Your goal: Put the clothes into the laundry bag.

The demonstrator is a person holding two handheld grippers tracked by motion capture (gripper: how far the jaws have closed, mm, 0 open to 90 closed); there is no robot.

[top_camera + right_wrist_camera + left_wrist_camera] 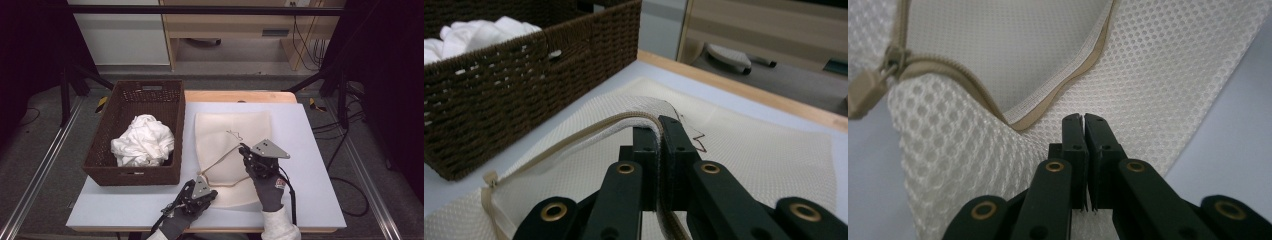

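Observation:
A cream mesh bag (pixel 230 130) with a tan zip lies flat on the white table, right of a brown wicker basket (pixel 102 130). My right gripper (pixel 243 148) is shut on the bag's upper zip edge (pixel 624 120) and holds it lifted, so the mouth gapes. My left gripper (pixel 214 192) sits at the bag's near left corner, its jaws shut and pinching the mesh (pixel 1173 75) just beside the zip edge (pixel 1048 107). The zip pull (pixel 865 92) hangs at the mouth's end. Crumpled white cloth (pixel 142 140) fills the basket.
The basket wall (pixel 524 100) stands close to the left of the bag. A wooden table edge (pixel 240 96) runs behind the white mat (pixel 310 165). Metal rails flank the table, with a cabinet and cables on the floor beyond.

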